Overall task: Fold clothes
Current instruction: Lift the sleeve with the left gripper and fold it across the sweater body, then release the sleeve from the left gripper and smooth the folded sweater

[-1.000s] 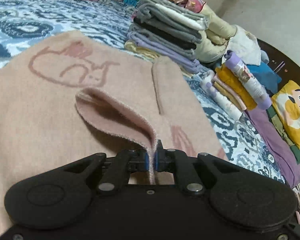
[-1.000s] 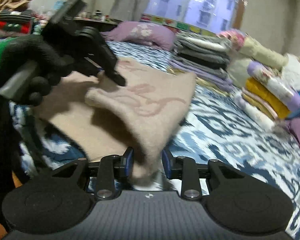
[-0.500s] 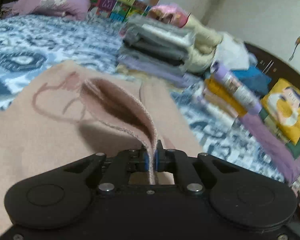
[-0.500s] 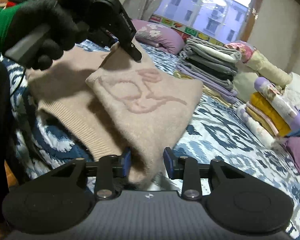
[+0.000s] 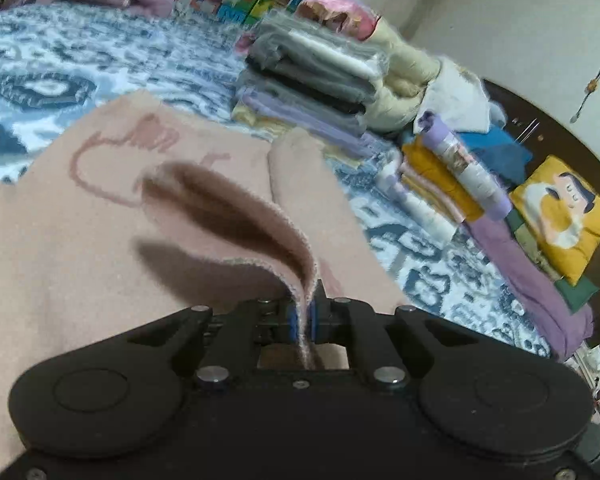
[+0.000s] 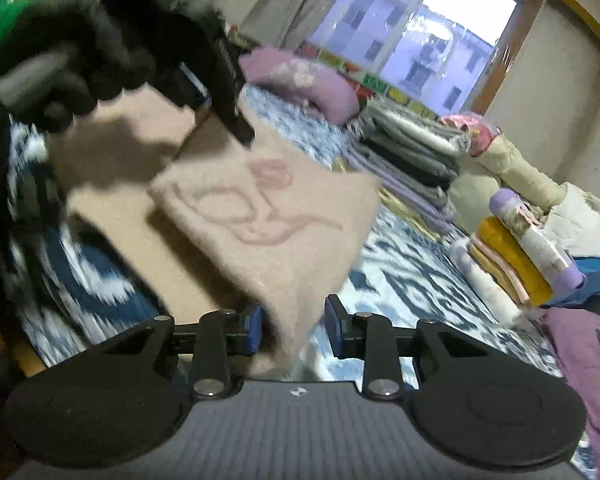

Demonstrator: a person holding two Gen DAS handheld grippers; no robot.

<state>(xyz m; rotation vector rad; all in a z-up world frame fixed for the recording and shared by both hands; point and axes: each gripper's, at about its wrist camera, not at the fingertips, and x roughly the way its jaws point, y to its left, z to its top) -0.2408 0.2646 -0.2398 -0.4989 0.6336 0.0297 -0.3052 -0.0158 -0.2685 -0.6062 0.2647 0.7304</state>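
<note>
A beige-pink knitted sweater (image 5: pixel 100 240) with a pink line drawing lies on the patterned bedspread (image 5: pixel 60 60). My left gripper (image 5: pixel 302 312) is shut on a thin doubled edge of it, and the fabric rises in a loop from the pads. In the right wrist view the sweater (image 6: pixel 268 220) hangs lifted and folded over. My right gripper (image 6: pixel 292 328) is shut on its thick lower corner. The left gripper (image 6: pixel 242 134), held by a black-gloved hand (image 6: pixel 60 64), pinches the upper corner.
A tall stack of folded clothes (image 5: pixel 312 80) stands at the far side of the bed. Rolled and folded items (image 5: pixel 452 168) and a yellow cushion (image 5: pixel 560 216) lie to the right. A purple pillow (image 6: pixel 300 80) sits under the window (image 6: pixel 420 28).
Both grippers have raised the sweater's edge off the bed, and its folded part now hangs higher and steeper. The left gripper has shifted up and toward the middle in the right wrist view.
</note>
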